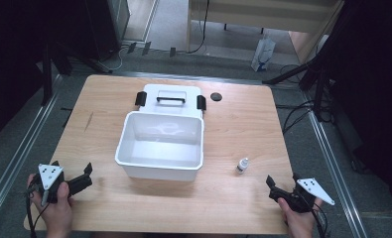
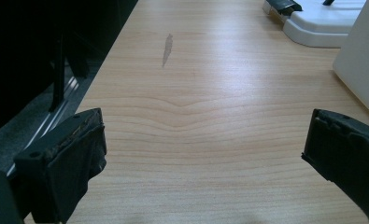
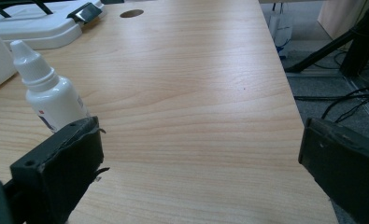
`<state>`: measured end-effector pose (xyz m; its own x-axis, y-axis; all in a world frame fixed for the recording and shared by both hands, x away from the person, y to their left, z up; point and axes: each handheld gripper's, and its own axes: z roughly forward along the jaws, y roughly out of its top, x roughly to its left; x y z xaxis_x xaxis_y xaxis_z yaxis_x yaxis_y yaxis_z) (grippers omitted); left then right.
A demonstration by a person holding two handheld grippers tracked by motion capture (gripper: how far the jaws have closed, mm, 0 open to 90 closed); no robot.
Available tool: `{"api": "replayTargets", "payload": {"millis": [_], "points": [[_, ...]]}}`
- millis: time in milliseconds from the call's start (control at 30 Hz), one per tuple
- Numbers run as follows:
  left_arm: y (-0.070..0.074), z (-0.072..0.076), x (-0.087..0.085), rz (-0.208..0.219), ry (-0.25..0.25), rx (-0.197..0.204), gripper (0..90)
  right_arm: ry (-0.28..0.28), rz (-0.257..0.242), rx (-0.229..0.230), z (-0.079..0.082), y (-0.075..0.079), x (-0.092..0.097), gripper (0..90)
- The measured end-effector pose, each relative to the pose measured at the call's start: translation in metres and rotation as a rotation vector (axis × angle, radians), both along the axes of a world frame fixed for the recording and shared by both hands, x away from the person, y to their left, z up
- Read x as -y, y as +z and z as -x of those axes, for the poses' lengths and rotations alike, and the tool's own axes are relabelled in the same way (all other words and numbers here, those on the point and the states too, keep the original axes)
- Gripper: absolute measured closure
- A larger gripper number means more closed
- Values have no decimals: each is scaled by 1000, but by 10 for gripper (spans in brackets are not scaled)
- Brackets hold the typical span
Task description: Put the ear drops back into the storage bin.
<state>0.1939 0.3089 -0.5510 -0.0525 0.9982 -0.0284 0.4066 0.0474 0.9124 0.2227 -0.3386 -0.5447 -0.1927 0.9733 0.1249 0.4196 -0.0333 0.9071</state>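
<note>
Jaws of the right gripper (image 1: 283, 184) stand wide apart with nothing between them, low over the wooden table (image 1: 243, 124) near its front right corner, in the person's right hand (image 1: 298, 223). From that gripper the small white dropper bottle (image 1: 242, 165) stands upright at about ten o'clock in the high view, near but apart; in the right gripper view the bottle (image 3: 49, 95) rises just behind the left jaw, though whether the two touch there is hard to judge. Bare wood lies ahead of the gripper, and the table's right edge runs close at three o'clock. At nine o'clock from the bottle sits the open white box (image 1: 161, 146), its lid (image 1: 169, 99) lying behind it. The left gripper (image 1: 87, 177), also gaping and empty, hovers at the front left corner.
</note>
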Motion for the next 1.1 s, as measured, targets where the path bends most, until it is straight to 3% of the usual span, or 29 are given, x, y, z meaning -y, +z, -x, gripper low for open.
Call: {"api": "replayTargets", "payload": {"millis": [200, 433, 667, 1100], "points": [[0, 0, 0, 5, 3, 1, 1, -1, 12, -7, -1, 0, 0, 0], [0, 0, 0, -5, -3, -10, 1, 25, 14, -61, -4, 2, 0, 0], [0, -1, 0, 4, -1, -9, 0, 120, 172, -138, -10, 10, -16, 0], [0, -2, -1, 17, -3, -12, 1, 218, 351, -237, -22, 44, -31, 16]]}}
